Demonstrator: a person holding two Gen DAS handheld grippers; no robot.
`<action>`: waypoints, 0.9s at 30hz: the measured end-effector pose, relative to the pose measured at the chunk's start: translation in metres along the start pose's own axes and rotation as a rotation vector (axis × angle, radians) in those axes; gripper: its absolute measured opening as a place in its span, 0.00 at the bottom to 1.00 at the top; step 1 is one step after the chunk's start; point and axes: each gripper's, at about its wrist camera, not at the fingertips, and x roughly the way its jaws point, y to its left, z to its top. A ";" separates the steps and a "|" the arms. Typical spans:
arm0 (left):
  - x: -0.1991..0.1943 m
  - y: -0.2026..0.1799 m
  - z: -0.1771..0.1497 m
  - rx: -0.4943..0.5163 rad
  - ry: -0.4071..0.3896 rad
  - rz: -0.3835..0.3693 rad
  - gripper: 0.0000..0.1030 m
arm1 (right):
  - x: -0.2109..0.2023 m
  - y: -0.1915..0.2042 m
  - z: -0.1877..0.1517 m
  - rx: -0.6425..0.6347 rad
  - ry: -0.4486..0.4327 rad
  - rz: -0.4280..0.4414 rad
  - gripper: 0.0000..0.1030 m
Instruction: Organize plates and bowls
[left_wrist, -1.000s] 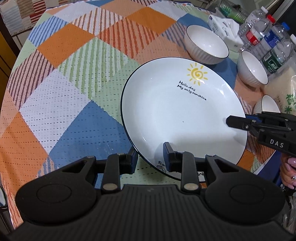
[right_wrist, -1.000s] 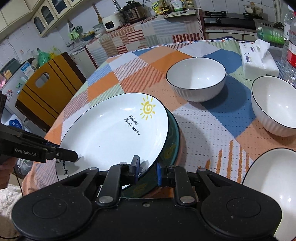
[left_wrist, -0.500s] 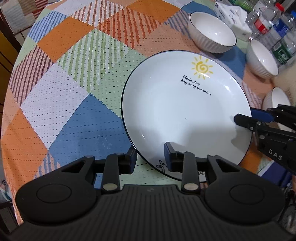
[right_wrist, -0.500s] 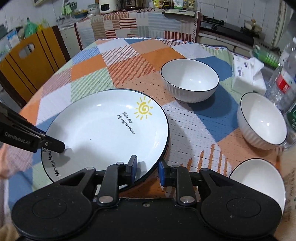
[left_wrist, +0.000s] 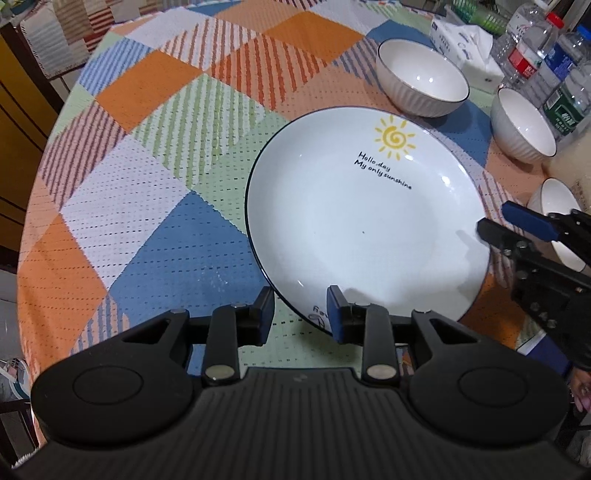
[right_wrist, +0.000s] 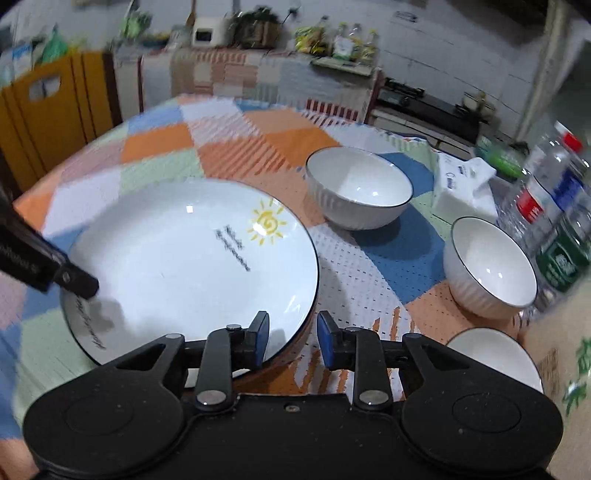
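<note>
Left wrist view, plate: the white plate (left_wrist: 365, 218) with a dark rim lay flat on the checked cloth of the counter (left_wrist: 155, 177), its near edge straddled by the left gripper (left_wrist: 300, 314).
Left wrist view, left gripper: one blue pad stood outside the rim and one over the plate's inner face; the jaws were narrow, but whether the pads pressed the rim I could not tell.
Left wrist view, right gripper: the right gripper (left_wrist: 496, 223) reached in from the right side, one finger over the plate's edge and one beyond it, with a clear gap between them.
Left wrist view, look: a round plate with no long axis, glossy, shallow, with a yellow sun and black script toward its far side.
Left wrist view, bowls: three white bowls stood beyond and to the right; the far bowl (left_wrist: 421, 79) was well apart from the plate.

Right wrist view, right gripper: the right gripper (right_wrist: 291, 334) had its jaws opening, the plate (right_wrist: 192, 266) rim passing between them without either pad plainly touching.
Right wrist view, left gripper: the left gripper's finger (right_wrist: 79, 282) lay on the plate's left edge, opposite side.
Right wrist view, coming move: judged, the bowls lie nearer the right hand; the nearest bowl (right_wrist: 493, 354) sat just right of its fingers.
Right wrist view, clarity: blurred.
</note>
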 end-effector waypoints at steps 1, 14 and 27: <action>-0.006 -0.001 -0.002 -0.004 -0.014 -0.007 0.28 | -0.008 -0.002 0.000 0.013 -0.020 0.004 0.32; -0.075 -0.046 -0.023 0.010 -0.135 -0.039 0.30 | -0.073 -0.043 -0.023 0.119 -0.108 -0.008 0.50; -0.084 -0.100 -0.049 0.051 -0.145 -0.059 0.41 | -0.095 -0.071 -0.062 0.234 -0.097 -0.036 0.66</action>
